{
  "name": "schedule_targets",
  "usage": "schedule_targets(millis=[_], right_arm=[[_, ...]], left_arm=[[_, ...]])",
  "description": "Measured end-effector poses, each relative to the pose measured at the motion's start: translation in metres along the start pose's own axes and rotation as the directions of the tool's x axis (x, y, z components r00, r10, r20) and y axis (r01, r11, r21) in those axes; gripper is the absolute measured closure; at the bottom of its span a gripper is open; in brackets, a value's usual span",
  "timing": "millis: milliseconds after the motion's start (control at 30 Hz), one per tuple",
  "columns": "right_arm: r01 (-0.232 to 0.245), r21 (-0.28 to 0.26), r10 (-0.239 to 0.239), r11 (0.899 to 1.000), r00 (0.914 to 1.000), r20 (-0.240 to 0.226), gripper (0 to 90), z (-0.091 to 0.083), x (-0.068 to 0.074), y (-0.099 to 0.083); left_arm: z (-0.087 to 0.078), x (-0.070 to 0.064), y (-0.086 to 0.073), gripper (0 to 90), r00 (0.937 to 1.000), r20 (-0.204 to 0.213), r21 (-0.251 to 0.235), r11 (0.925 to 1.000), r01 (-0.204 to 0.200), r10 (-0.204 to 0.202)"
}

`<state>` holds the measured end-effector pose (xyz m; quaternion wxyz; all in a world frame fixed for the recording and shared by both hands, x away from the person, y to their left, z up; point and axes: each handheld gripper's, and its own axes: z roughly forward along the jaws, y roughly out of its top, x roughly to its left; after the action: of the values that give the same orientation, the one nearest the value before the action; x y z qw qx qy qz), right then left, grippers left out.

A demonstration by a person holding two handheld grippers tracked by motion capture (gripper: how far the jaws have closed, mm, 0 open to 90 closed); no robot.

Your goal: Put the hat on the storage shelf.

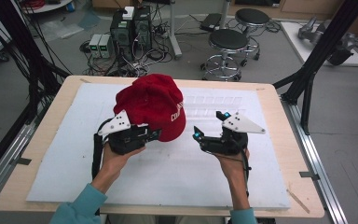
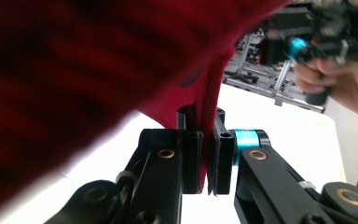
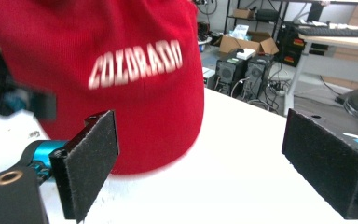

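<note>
White foam sheet (image 1: 168, 177) on the table, lab clutter beyond. Left gripper (image 2: 204, 154) is clamped on the edge of the red cap (image 1: 154, 105), which sits left of centre, lifted on the near side. Right gripper (image 1: 209, 126) is wide open, empty, aimed at the cap. Grasp done; second grip pending, I'd judge. No containers.

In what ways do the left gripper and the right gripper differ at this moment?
The left gripper has its jaws closed on the edge of the red cap, while the right gripper has its jaws wide apart and holds nothing. The left gripper touches the cap; the right gripper sits beside it, pointing toward it. Both are black with a grey three-cornered plate on top, and each is held in one hand above the white mat.
</note>
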<state>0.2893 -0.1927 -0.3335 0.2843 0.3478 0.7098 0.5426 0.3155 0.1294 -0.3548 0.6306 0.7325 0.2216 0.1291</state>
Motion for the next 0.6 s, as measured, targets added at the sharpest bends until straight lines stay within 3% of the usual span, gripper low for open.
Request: schedule_targets(millis=[300, 600], right_arm=[[-0.044, 0.023, 0.043, 0.999, 0.9977, 0.052, 9.9, -0.025, -0.018, -0.032], [-0.09, 0.035, 0.086, 0.995, 0.9913, 0.1, 9.9, -0.042, -0.035, -0.065]], left_arm=[[0.014, 0.006, 0.015, 85.3, 0.999, -0.036, 0.018, 0.9995, -0.025, 0.025], [0.034, 0.022, 0.032, 85.3, 0.9925, -0.115, 0.016, 0.9991, -0.039, 0.041]])
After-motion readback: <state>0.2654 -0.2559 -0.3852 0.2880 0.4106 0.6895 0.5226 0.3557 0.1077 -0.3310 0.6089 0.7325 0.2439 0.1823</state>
